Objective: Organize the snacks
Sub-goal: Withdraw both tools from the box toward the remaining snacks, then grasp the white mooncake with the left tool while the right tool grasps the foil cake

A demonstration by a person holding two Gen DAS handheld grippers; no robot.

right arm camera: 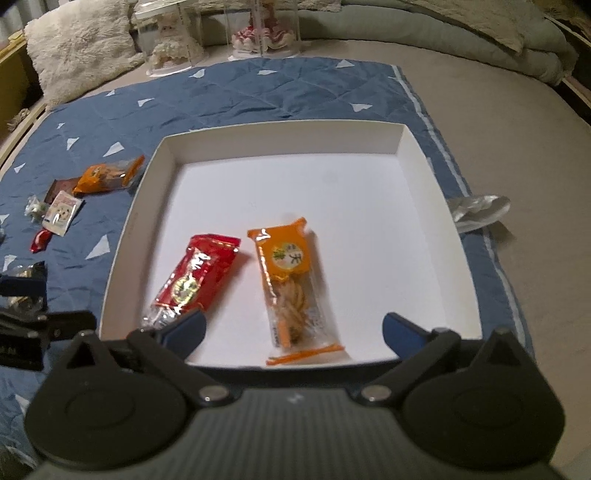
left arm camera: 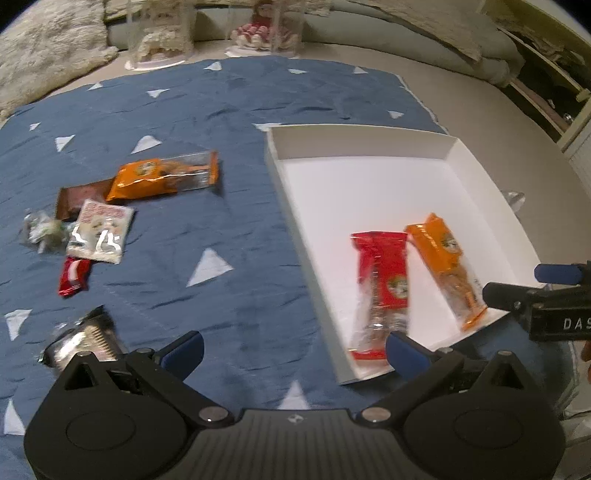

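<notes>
A white shallow box (right arm camera: 436, 177) lies on a blue quilt (left arm camera: 221, 110). In it lie a red snack pack (right arm camera: 199, 277) and an orange snack pack (right arm camera: 291, 284), side by side; both also show in the left wrist view (left arm camera: 384, 280) (left arm camera: 443, 258). Loose snacks lie on the quilt left of the box: an orange pack (left arm camera: 166, 177), a brown pack (left arm camera: 79, 195), a white pack (left arm camera: 101, 230), a small red pack (left arm camera: 74, 277), a clear wrapper (left arm camera: 42, 229) and a silver pack (left arm camera: 85, 339). My left gripper (left arm camera: 293, 350) is open and empty beside the box's near left corner. My right gripper (right arm camera: 293, 330) is open and empty over the box's near edge.
Two clear cases with dolls (right arm camera: 173, 40) (right arm camera: 266, 29) stand at the quilt's far edge. A fluffy cushion (right arm camera: 81, 48) lies at the far left. A silver wrapper (right arm camera: 480, 210) lies right of the box. A shelf (left arm camera: 546, 81) stands at the far right.
</notes>
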